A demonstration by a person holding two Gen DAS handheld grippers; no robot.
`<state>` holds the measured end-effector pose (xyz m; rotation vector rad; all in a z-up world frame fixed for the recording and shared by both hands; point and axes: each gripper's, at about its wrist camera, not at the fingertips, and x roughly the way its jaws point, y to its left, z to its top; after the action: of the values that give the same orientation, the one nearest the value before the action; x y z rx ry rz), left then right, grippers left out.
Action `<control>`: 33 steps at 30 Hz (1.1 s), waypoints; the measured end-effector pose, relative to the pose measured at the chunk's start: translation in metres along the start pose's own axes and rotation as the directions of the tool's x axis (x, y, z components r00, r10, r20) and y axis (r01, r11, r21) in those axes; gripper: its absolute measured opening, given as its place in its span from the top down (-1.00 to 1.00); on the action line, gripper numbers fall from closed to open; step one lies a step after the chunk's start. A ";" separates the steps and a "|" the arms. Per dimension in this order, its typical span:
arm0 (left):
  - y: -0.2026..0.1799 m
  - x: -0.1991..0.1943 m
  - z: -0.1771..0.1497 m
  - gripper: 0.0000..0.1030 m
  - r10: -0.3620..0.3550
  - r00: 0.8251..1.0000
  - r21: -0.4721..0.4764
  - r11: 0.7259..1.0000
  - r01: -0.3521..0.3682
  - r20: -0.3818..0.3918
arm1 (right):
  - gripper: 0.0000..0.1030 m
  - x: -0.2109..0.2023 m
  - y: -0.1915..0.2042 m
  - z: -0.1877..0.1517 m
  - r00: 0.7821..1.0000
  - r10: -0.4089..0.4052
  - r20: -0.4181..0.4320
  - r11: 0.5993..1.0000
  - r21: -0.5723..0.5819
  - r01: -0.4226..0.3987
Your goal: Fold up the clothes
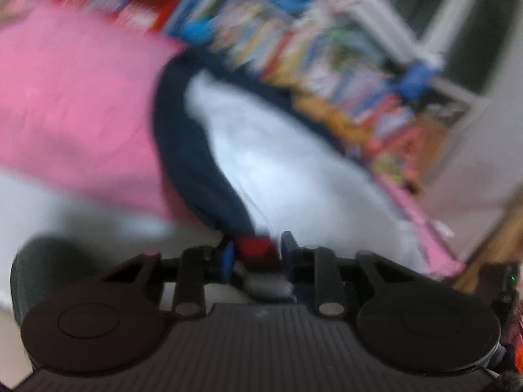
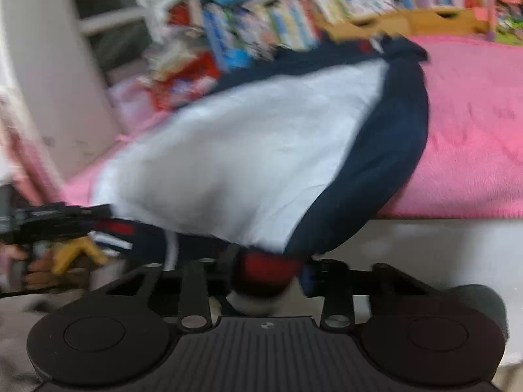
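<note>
Here both tongs (image 1: 256, 251) (image 2: 269, 266) pinch the garment (image 2: 248, 150) above the pink blanket (image 2: 474, 137), bookshelves (image 2: 294, 16) behind.

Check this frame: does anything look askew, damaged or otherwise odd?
Nothing looks damaged. The white and navy garment hangs bunched between the left claw and right claw, each pinching its red-striped edge above the pink blanket. Both views are motion-blurred.
</note>
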<state>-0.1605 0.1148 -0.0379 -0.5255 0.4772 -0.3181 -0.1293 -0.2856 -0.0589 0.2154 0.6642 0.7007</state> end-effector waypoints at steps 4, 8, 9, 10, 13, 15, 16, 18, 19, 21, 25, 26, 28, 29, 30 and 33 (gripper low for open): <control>-0.036 -0.024 0.031 0.48 -0.097 0.992 0.113 0.990 0.089 0.075 | 0.42 -0.054 0.027 0.024 0.978 0.094 0.189 0.995 -0.061 -0.084; -0.056 0.020 0.090 0.48 -0.030 0.993 0.203 0.979 0.006 0.116 | 0.53 -0.057 0.037 0.082 0.936 0.087 0.340 0.994 -0.085 -0.062; -0.059 0.033 0.105 0.48 -0.001 0.993 0.215 0.976 -0.025 0.121 | 0.54 -0.050 0.036 0.100 0.930 0.068 0.360 0.996 -0.076 -0.043; -0.061 0.048 0.119 0.48 0.043 0.991 0.227 0.971 -0.071 0.127 | 0.55 -0.040 0.033 0.118 0.928 0.034 0.372 0.999 -0.047 -0.018; -0.057 0.085 0.145 0.46 0.187 0.972 0.235 0.947 -0.216 0.140 | 0.56 -0.001 0.018 0.163 0.926 -0.117 0.358 0.992 0.090 0.090; -0.048 0.103 0.149 0.45 0.261 0.957 0.237 0.929 -0.284 0.126 | 0.55 0.024 0.006 0.183 0.918 -0.242 0.313 0.967 0.162 0.199; -0.044 0.112 0.150 0.45 0.297 0.947 0.239 0.918 -0.318 0.119 | 0.52 0.037 0.001 0.186 0.918 -0.281 0.280 0.955 0.176 0.239; -0.035 0.111 0.144 0.45 0.317 0.942 0.253 0.907 -0.336 0.112 | 0.45 0.059 -0.010 0.187 0.913 -0.347 0.217 0.931 0.195 0.307; -0.030 0.110 0.142 0.45 0.327 0.939 0.261 0.902 -0.344 0.108 | 0.34 0.066 -0.013 0.184 0.911 -0.364 0.193 0.924 0.193 0.329; -0.021 0.109 0.136 0.43 0.346 0.933 0.276 0.891 -0.360 0.102 | 0.01 0.070 -0.019 0.173 0.906 -0.390 0.165 0.916 0.174 0.363; -0.006 0.092 0.136 0.10 0.330 0.938 0.297 0.890 -0.346 0.107 | -0.53 0.031 -0.031 0.158 0.907 -0.330 0.263 0.943 0.131 0.305; -0.005 0.088 0.139 0.01 0.303 0.948 0.309 0.897 -0.317 0.093 | -0.57 0.022 -0.035 0.159 0.906 -0.316 0.281 0.949 0.115 0.295; -0.009 0.083 0.141 -0.27 0.255 0.965 0.346 0.901 -0.261 0.064 | -0.57 0.010 -0.037 0.161 0.899 -0.327 0.290 0.944 0.048 0.328; -0.013 0.083 0.140 -0.35 0.233 0.971 0.371 0.898 -0.235 0.049 | -0.57 0.008 -0.035 0.163 0.891 -0.356 0.283 0.928 -0.006 0.373; -0.020 0.084 0.136 -0.53 0.218 0.975 0.410 0.887 -0.212 0.033 | -0.56 0.014 -0.030 0.163 0.886 -0.378 0.267 0.909 -0.074 0.410; -0.041 0.096 0.117 -0.66 0.214 0.977 0.550 0.813 -0.191 0.022 | -0.51 0.035 -0.013 0.154 0.903 -0.375 0.212 0.869 -0.259 0.422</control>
<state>-0.0266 0.0887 0.0395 0.0997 0.4518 -0.2450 -0.0050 -0.2675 0.0377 -0.1486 0.4252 0.3697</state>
